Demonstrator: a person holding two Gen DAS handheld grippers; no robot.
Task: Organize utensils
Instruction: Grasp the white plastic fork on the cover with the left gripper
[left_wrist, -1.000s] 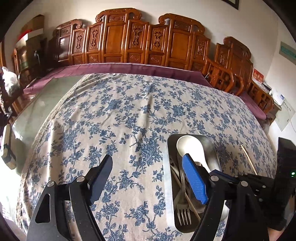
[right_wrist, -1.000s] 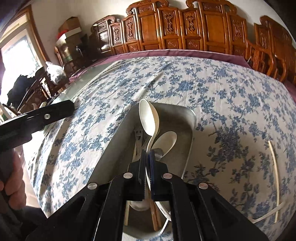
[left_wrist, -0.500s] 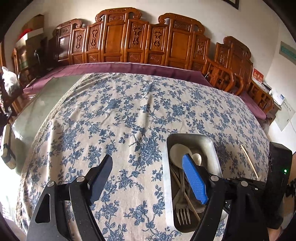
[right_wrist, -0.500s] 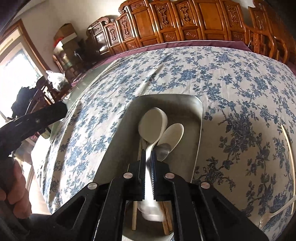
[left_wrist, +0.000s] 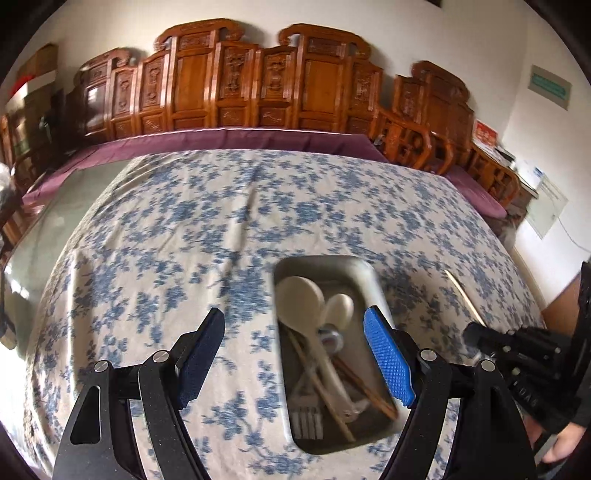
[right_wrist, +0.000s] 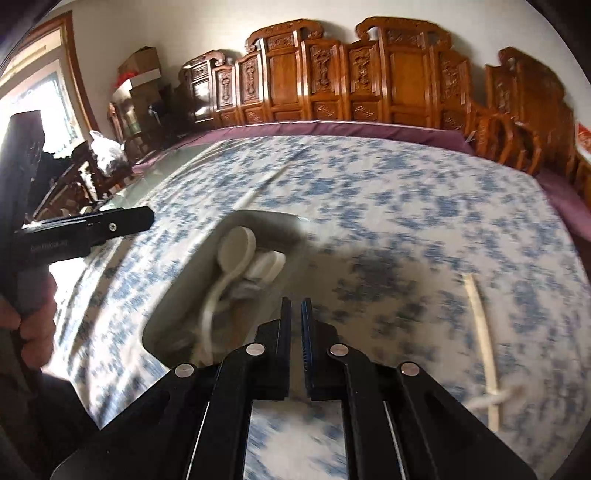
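The metal tray (left_wrist: 364, 269) sits on the flowered surface (left_wrist: 184, 229) just ahead of the left tool (left_wrist: 293, 345), holding two white spoons (left_wrist: 299, 295), a fork (left_wrist: 306, 417) and chopsticks (left_wrist: 369, 391). That tool gapes wide and empty. The right tool (right_wrist: 295, 308) is nearly closed, gripping nothing, with the tray to its front-left and a pale chopstick (right_wrist: 480, 325) on the cloth to its right.

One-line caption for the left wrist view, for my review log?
Open left tongs hover over a metal tray holding white spoons, a fork and chopsticks on a floral tablecloth.
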